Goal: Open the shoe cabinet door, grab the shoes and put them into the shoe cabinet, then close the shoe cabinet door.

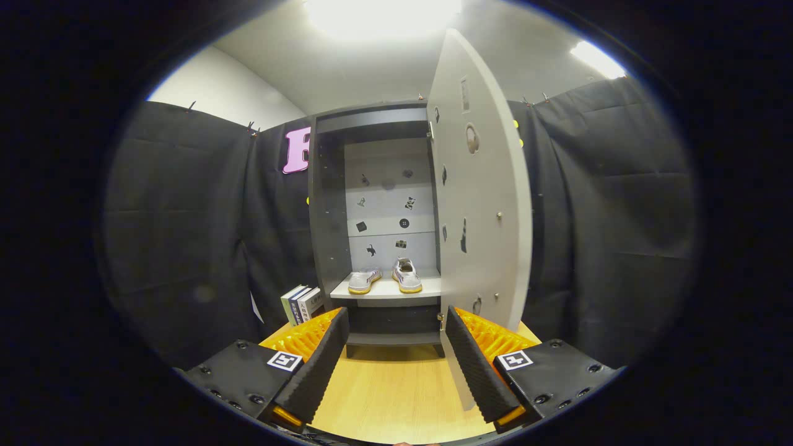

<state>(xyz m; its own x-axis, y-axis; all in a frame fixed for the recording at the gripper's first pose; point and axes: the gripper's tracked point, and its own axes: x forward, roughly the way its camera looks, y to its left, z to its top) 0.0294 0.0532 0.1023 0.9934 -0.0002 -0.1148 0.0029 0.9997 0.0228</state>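
Wooden floor (396, 390), shelved shoes (385, 279), tool (396, 356) apparently empty.

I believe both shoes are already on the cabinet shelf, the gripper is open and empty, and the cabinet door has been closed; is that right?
Not quite: the gripper view shows the cabinet door standing wide open, swung out to the right of the shelf. The rest holds: both shoes sit on the shelf, and the gripper is open and empty.

My gripper (396, 347) is spread wide with bare tabletop (396, 396) between its fingers. At twelve o'clock the cabinet (325, 204) stands open, its shelf (387, 289) occupied by shoes (384, 277). The door (486, 204) blocks one o'clock; books (302, 303) crowd eleven.
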